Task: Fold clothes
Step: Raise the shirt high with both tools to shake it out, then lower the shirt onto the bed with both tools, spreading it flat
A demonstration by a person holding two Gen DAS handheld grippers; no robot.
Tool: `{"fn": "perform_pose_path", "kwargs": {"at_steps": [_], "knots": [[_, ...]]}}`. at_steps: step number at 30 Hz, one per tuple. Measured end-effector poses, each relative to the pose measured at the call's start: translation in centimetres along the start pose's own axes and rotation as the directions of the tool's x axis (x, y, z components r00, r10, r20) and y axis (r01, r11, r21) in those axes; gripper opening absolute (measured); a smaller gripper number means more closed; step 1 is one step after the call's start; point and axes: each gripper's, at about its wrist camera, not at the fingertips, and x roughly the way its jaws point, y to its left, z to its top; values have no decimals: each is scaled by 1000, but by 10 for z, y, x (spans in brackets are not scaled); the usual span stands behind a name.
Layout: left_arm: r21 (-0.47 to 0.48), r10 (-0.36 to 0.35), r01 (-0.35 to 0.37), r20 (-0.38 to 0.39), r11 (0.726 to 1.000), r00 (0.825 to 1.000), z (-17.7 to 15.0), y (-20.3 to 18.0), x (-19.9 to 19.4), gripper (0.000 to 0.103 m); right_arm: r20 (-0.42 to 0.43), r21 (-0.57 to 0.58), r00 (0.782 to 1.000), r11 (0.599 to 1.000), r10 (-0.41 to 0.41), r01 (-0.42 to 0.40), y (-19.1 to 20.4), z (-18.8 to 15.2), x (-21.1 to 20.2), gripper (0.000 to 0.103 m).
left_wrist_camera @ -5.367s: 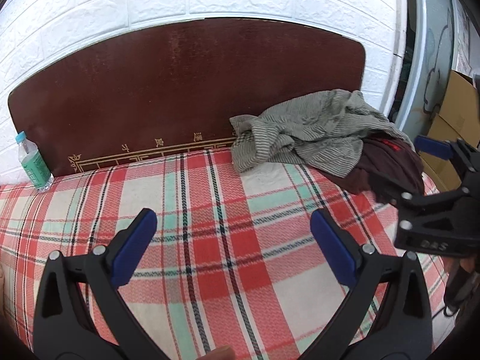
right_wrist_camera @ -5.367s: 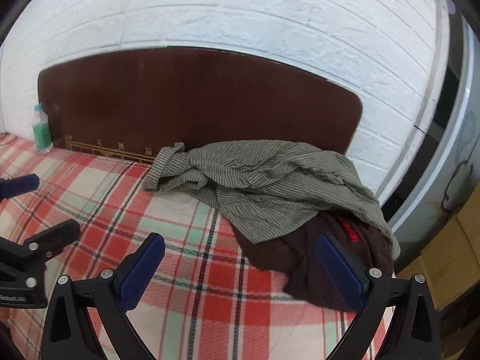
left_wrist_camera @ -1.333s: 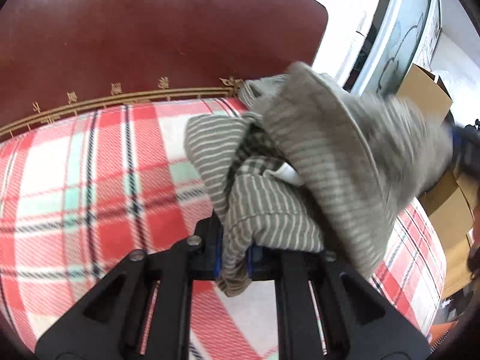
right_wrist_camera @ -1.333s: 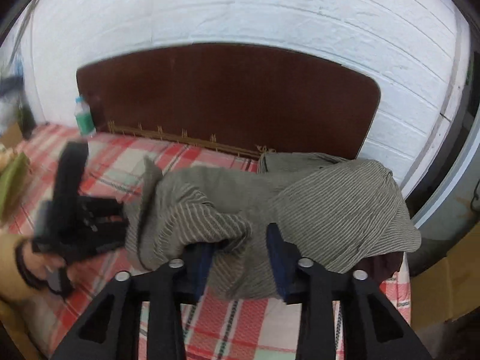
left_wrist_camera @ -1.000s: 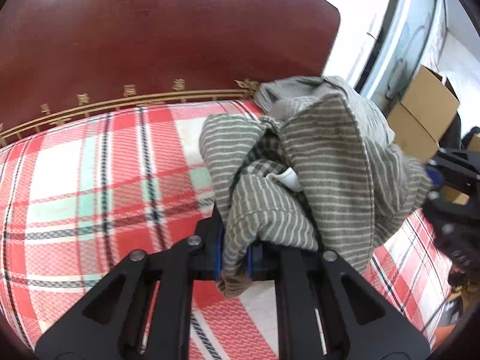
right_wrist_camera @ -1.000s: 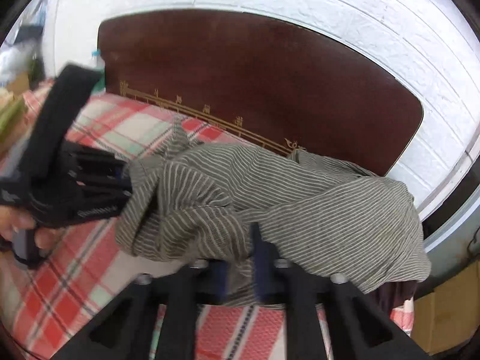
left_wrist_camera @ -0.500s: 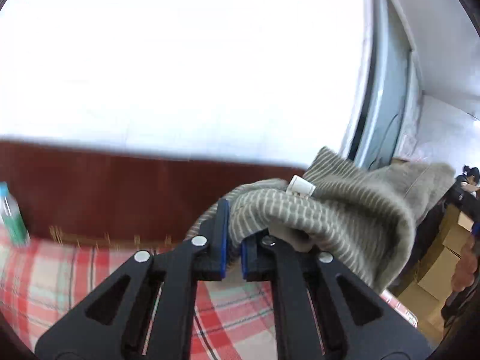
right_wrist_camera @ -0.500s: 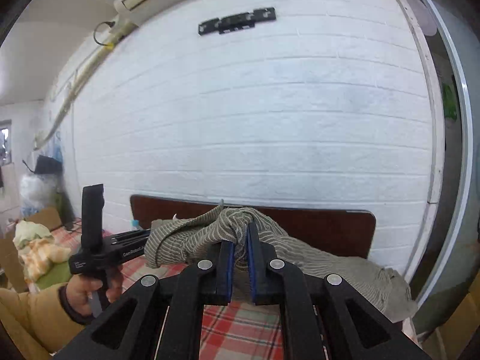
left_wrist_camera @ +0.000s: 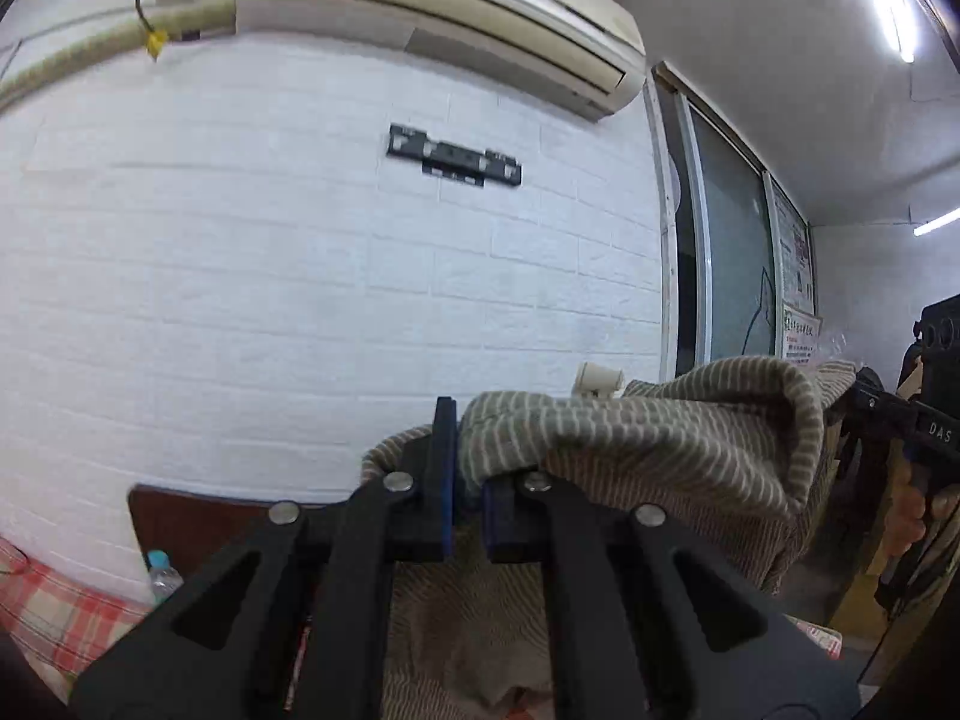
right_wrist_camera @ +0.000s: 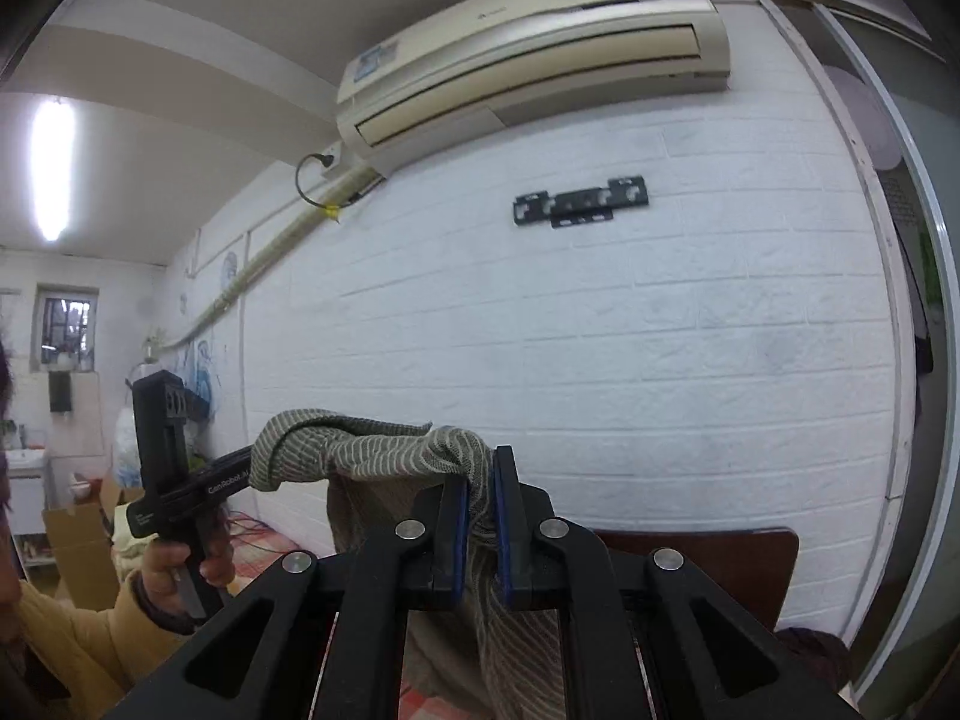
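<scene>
The blue fingers [left_wrist_camera: 445,474] of the left gripper [left_wrist_camera: 465,483] are pinched tight on a fold of the striped grey-green shirt [left_wrist_camera: 660,450], and those of the right gripper [right_wrist_camera: 480,516] are clamped just as tight on another part of the same cloth. The shirt is stretched between the two grippers up in the air, the rest of it hanging down below them in front of the white brick wall [left_wrist_camera: 300,300]. A hand [right_wrist_camera: 180,567] in a yellow sleeve [right_wrist_camera: 78,642] holds the left gripper's handle. Below lie the dark wooden headboard [right_wrist_camera: 720,564], a strip of red plaid bedsheet [left_wrist_camera: 54,618] and a water bottle [left_wrist_camera: 162,576]. An air conditioner [right_wrist_camera: 528,42] hangs high on the wall.
</scene>
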Motion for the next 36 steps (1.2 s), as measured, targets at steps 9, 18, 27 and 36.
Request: {"fn": "perform_pose_path", "kwargs": {"at_steps": [9,18,27,36], "knots": [[212,90,-82,-26,974,996,60,-3,-60,8,72,-103,997,995,-9,17,55,46,-12,7],[223,260,-173,-458,959,850,-114,60,109,8,-364,-12,926,995,-94,96,-5,-81,167,7],[82,140,-146,-883,986,449,-382,135,234,8,-766,85,640,977,-61,195,-62,-299,293,7],[66,129,-125,-786,990,605,-365,177,188,93,-780,260,625,920,21,294,-122,-345,297,8]]}}
